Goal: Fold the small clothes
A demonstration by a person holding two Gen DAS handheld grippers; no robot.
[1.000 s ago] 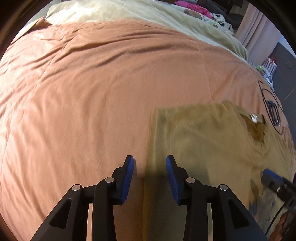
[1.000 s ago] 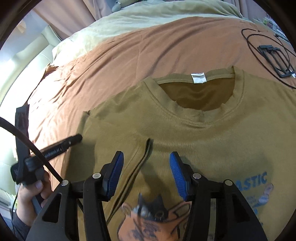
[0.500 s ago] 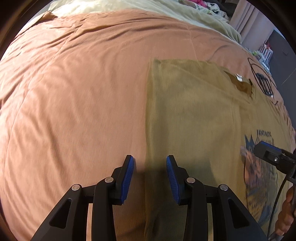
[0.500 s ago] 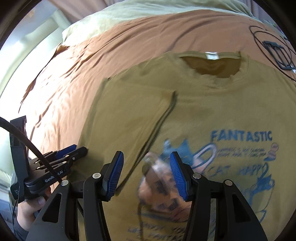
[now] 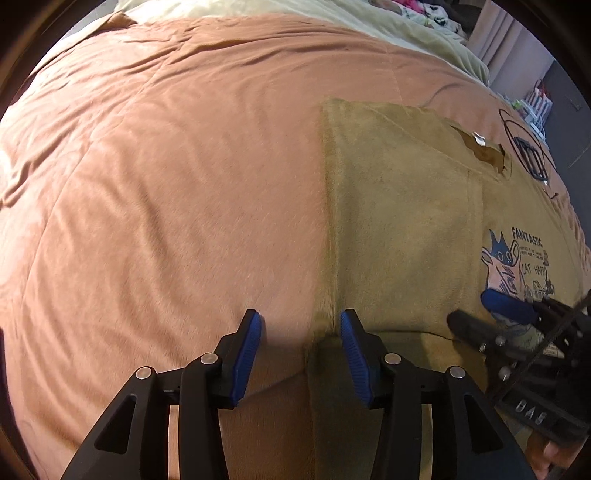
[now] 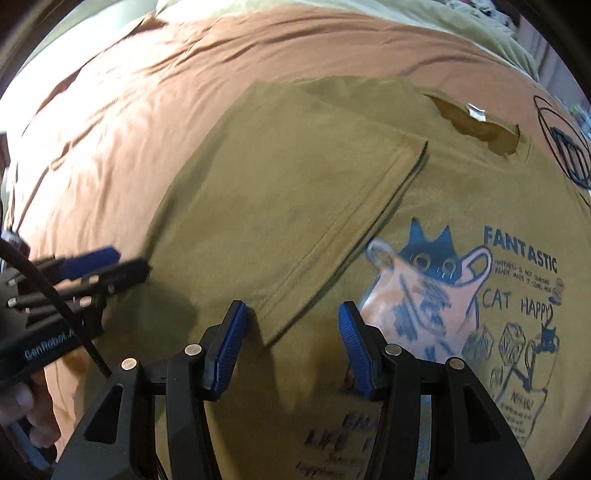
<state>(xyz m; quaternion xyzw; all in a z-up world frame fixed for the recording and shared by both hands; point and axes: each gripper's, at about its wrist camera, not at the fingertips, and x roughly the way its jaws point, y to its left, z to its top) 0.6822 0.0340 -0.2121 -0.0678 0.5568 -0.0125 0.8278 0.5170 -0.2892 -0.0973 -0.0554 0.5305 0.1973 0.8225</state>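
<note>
Lying flat on orange bedspread (image 5: 166, 184), olive T-shirt (image 5: 399, 221) fills right half of left-wrist frame, one side folded over front. Left gripper (image 5: 301, 332) jaws opening, straddling shirt's folded edge, pads not pressing. Right gripper (image 6: 291, 325) parted above folded sleeve hem, gripping nothing.

Left tongs (image 5: 301, 326) opening, right tongs (image 6: 291, 319) parted (both empty), angled steeply down.

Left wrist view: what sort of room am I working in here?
Most likely a bedroom. The olive T-shirt lies on a wide bed under an orange-brown duvet, with a pale cream blanket at its far end and curtains beyond.
</note>
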